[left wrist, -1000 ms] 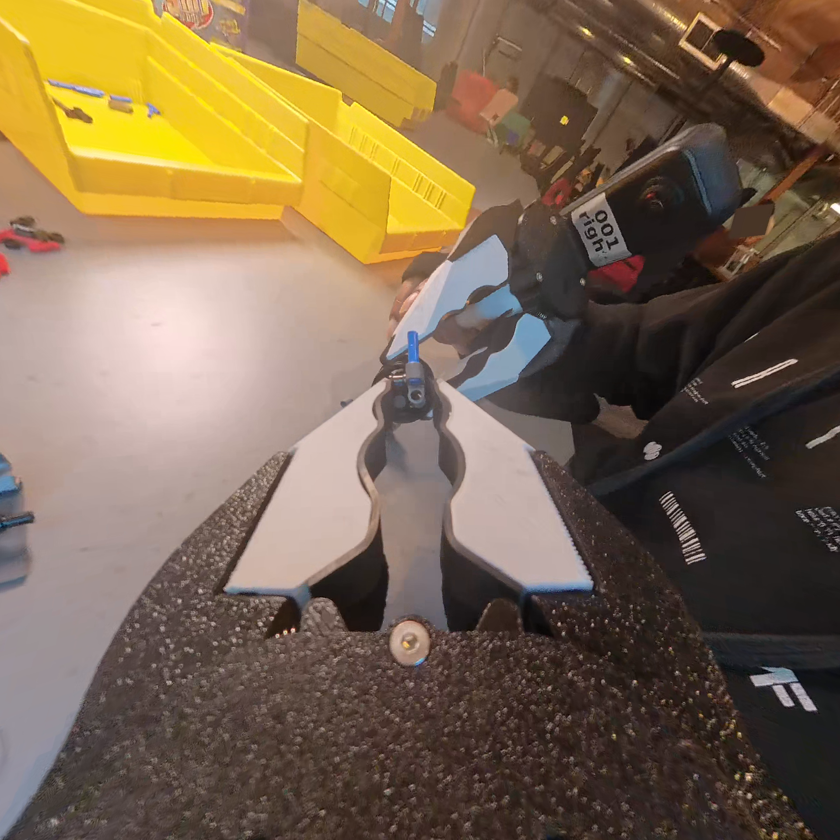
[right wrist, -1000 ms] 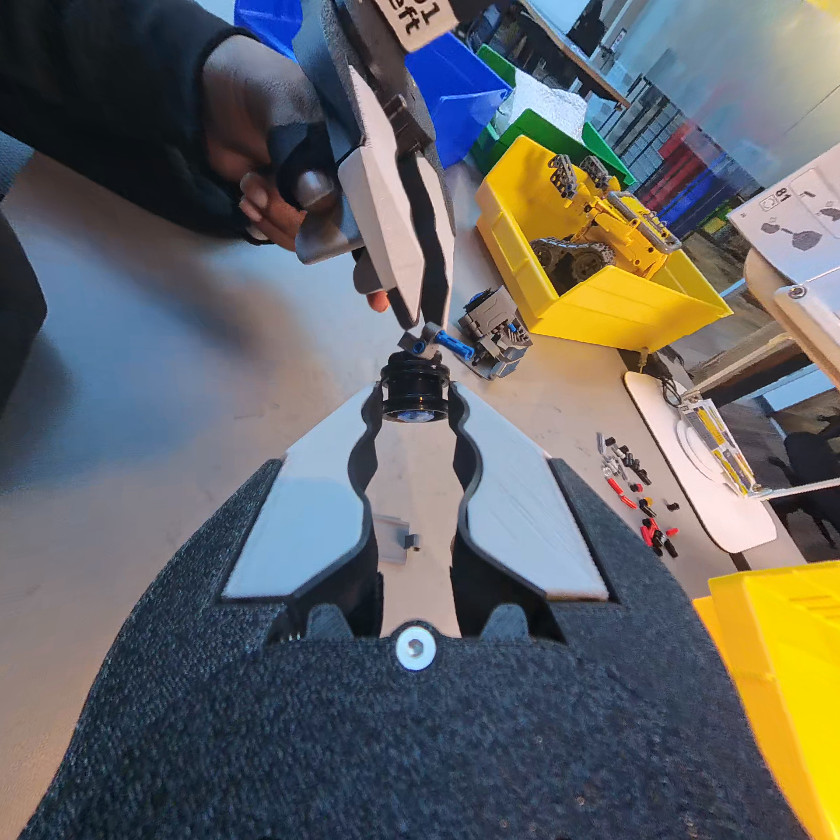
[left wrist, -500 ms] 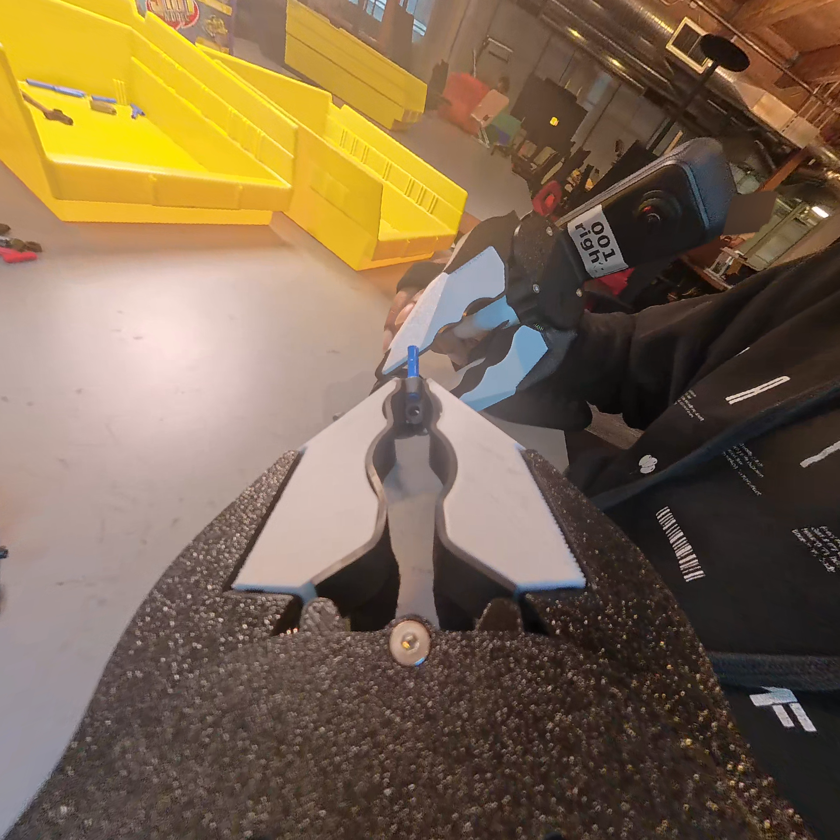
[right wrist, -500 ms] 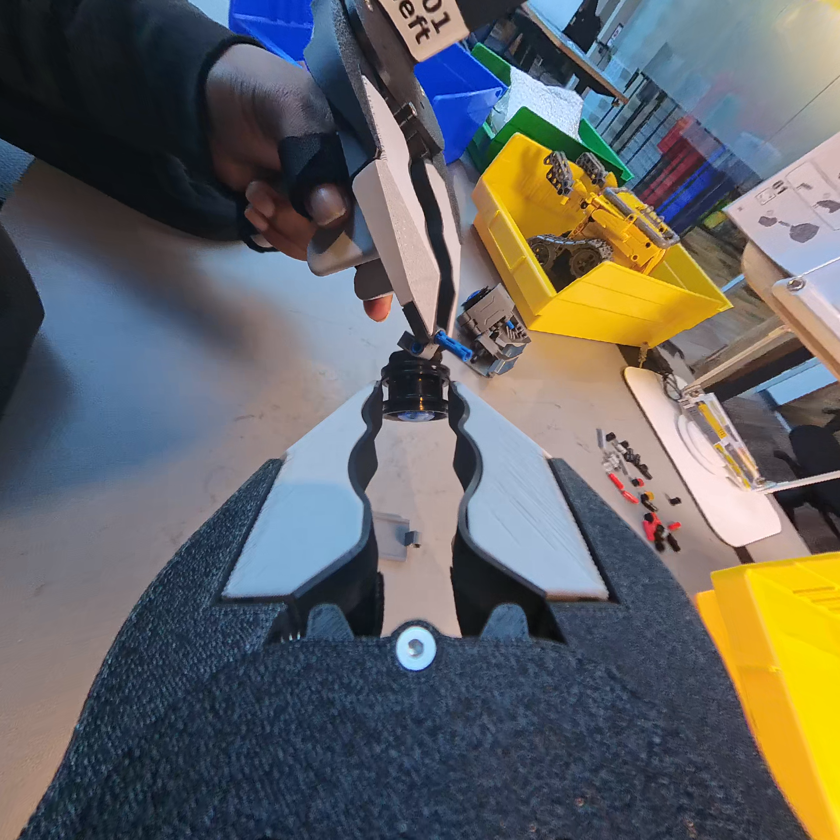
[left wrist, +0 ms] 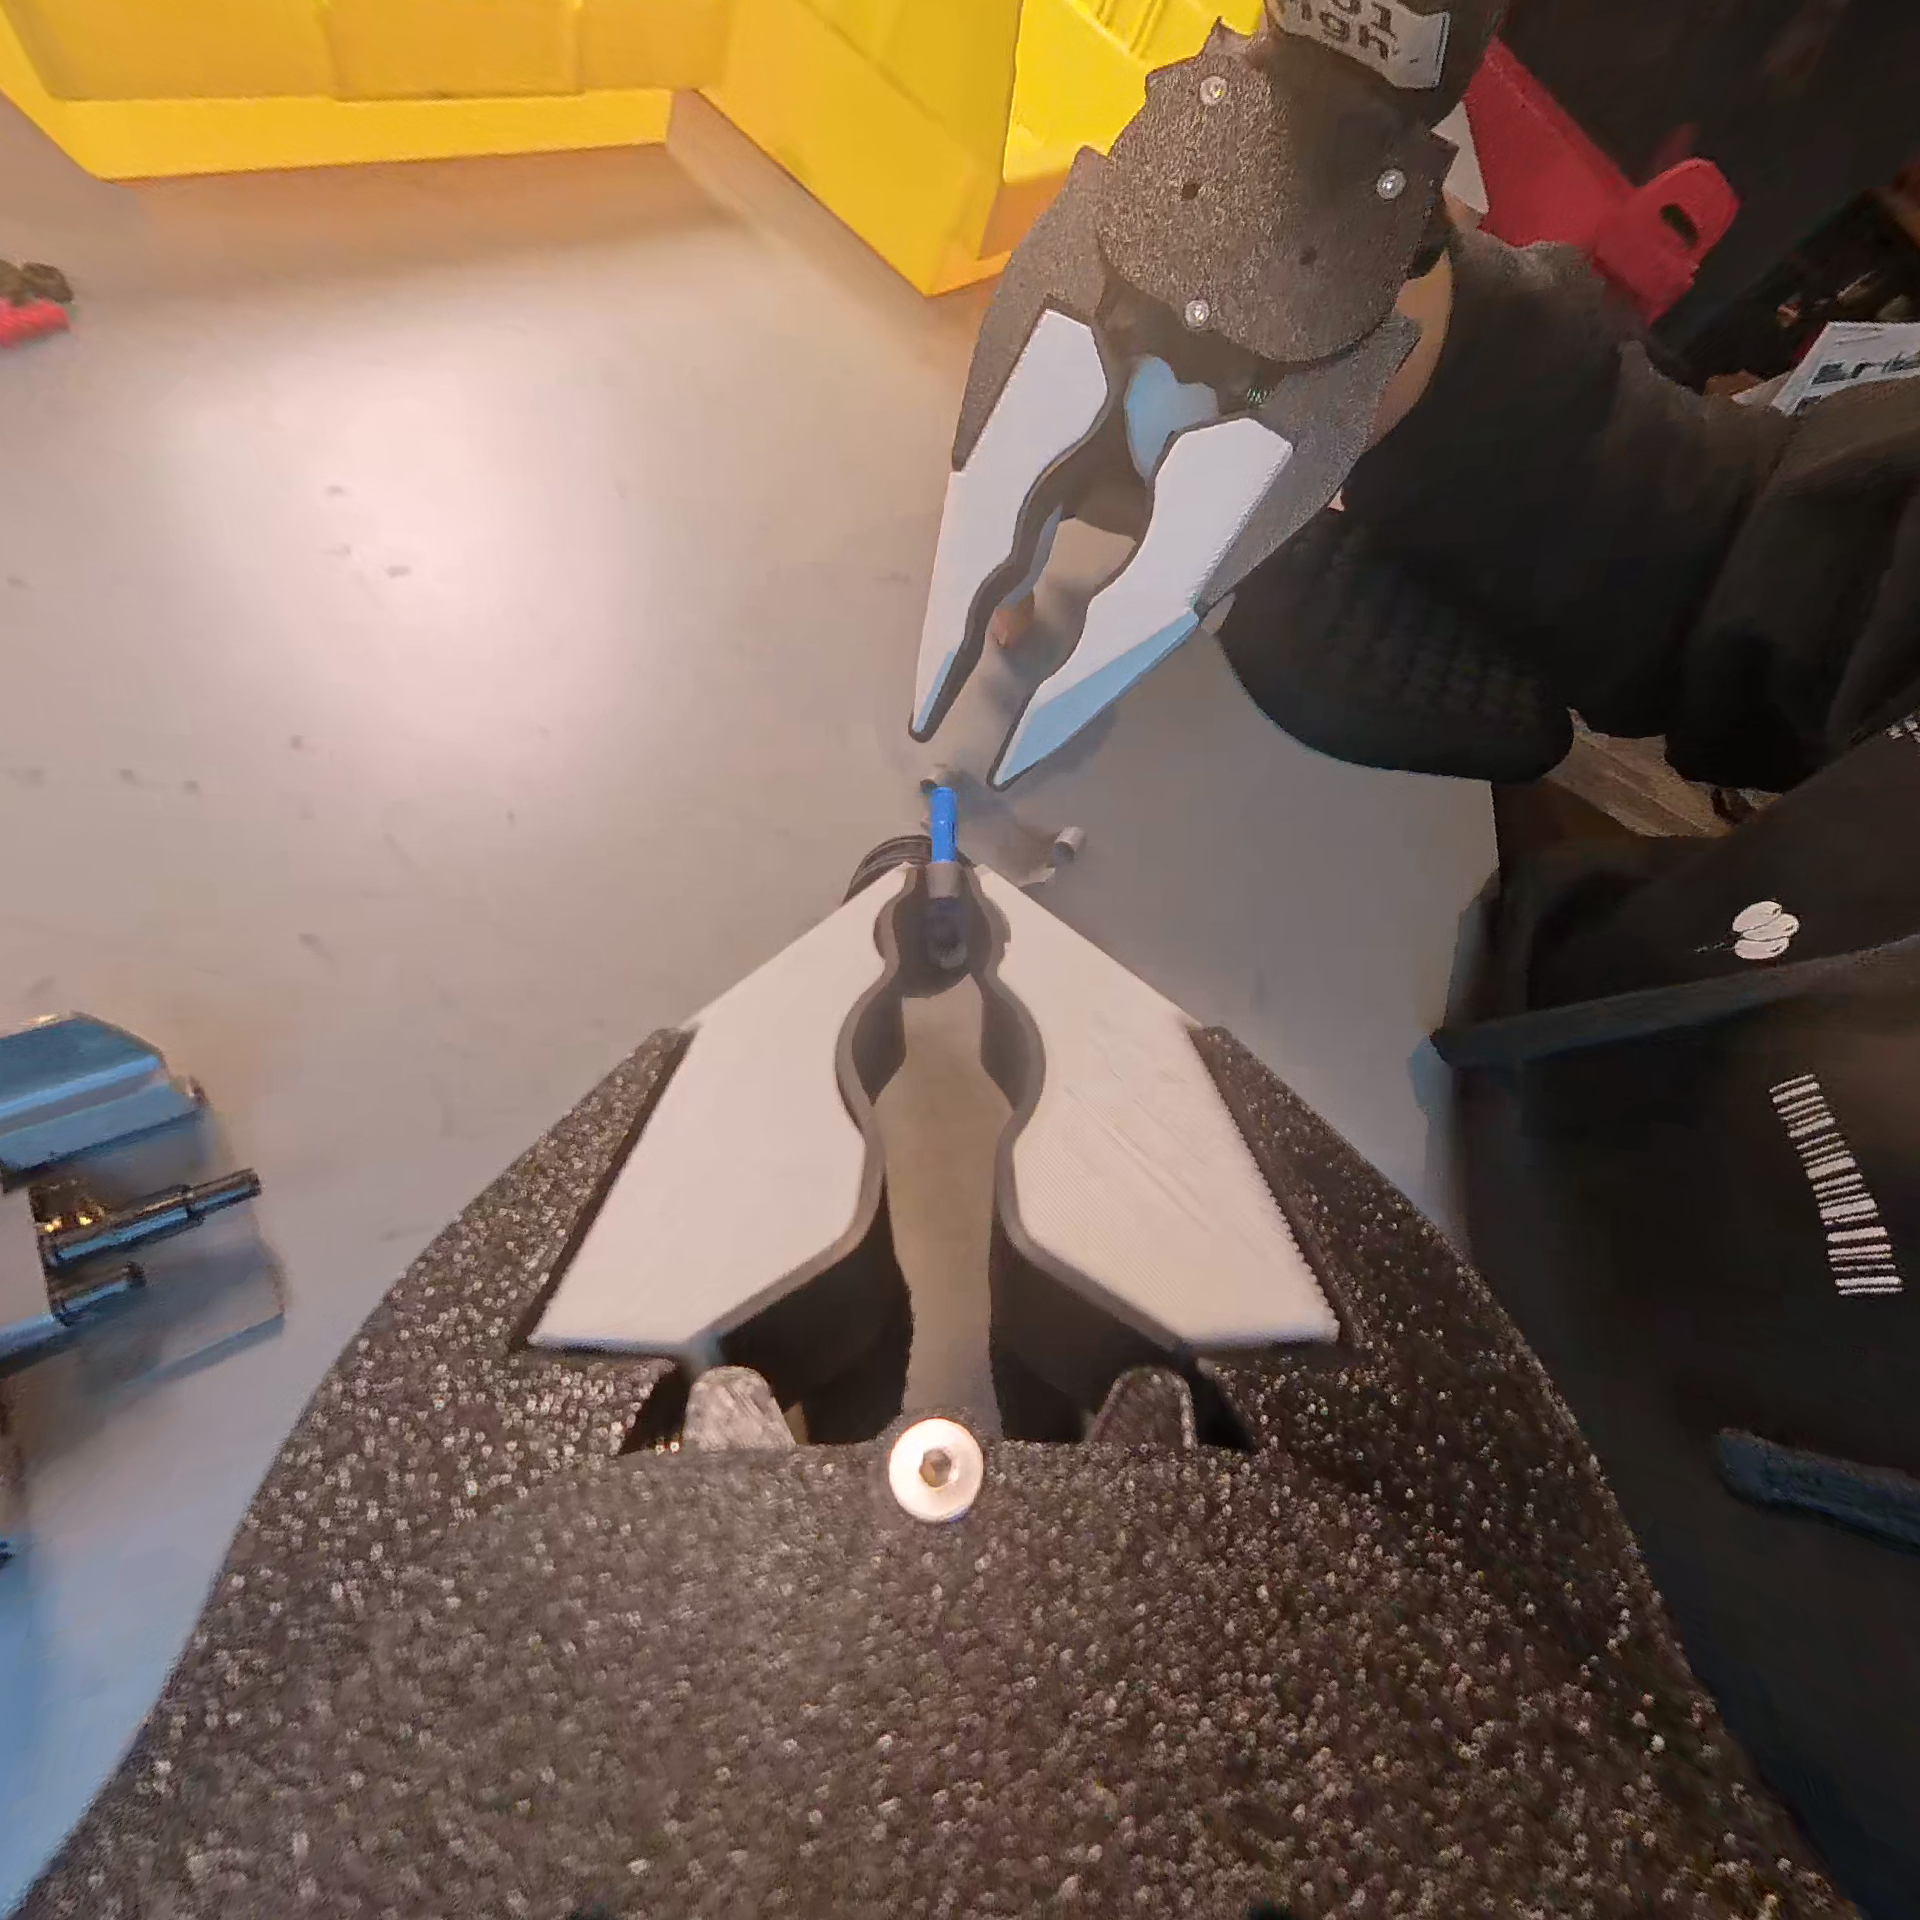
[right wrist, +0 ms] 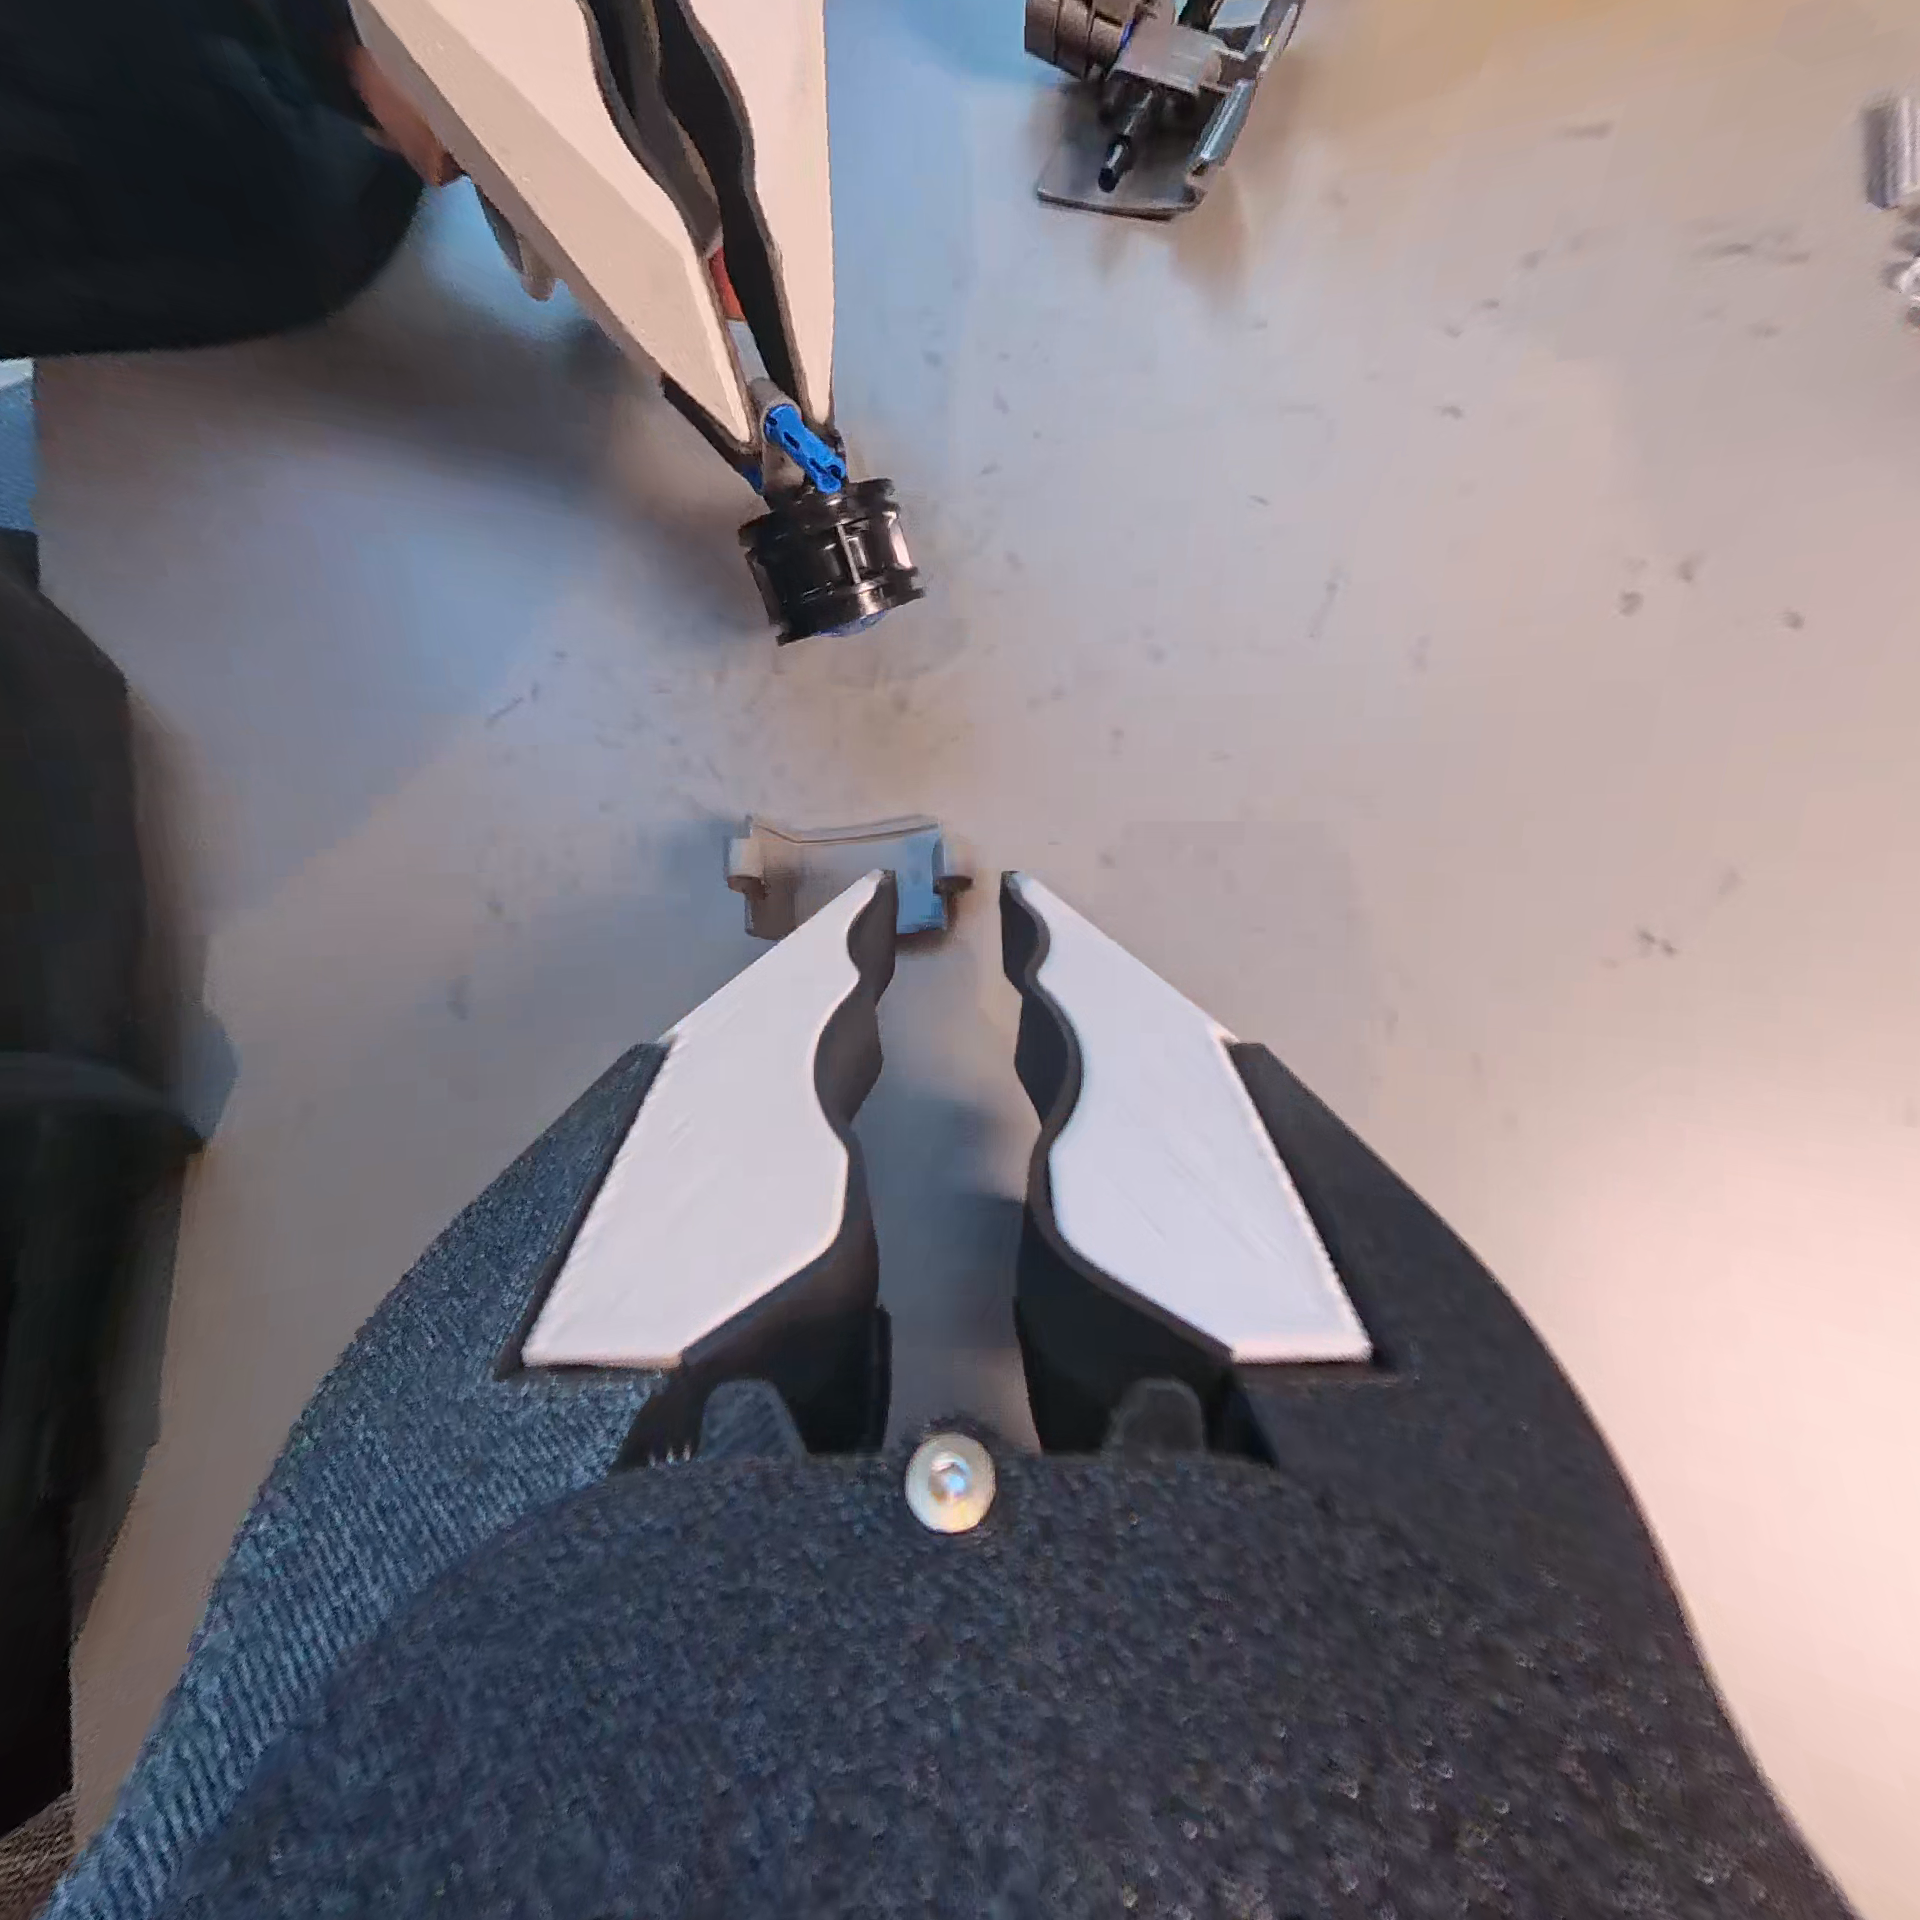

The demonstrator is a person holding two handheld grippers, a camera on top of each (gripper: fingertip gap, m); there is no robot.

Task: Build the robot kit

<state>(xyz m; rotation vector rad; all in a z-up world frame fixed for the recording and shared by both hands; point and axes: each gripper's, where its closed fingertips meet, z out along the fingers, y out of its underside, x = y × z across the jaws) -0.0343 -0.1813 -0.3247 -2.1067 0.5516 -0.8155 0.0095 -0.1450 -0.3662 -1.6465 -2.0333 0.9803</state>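
Observation:
My left gripper [left wrist: 940, 883] is shut on a small grey connector with a blue pin [left wrist: 943, 821] sticking out past the tips. In the right wrist view the left gripper [right wrist: 790, 436] comes in from the upper left, and a black wheel hub [right wrist: 831, 566] hangs on that connector just above the table. My right gripper [right wrist: 943, 883] is open and empty, low over the table. Its tips stand at a small flat grey piece [right wrist: 831, 862] lying there. In the left wrist view the right gripper [left wrist: 958, 753] points down, just beyond the blue pin.
A grey brick assembly [right wrist: 1143, 94] with black pins lies on the grey table, also at the left edge of the left wrist view [left wrist: 94, 1143]. Yellow bins [left wrist: 831, 104] stand at the far side, a red object [left wrist: 1590, 208] beyond. A dark sleeve [left wrist: 1558, 520] fills the right.
My right gripper has let go of the black wheel hub, opened and dropped toward the table by the grey piece. The hub now hangs on the part in my left gripper. Both views tilted downward.

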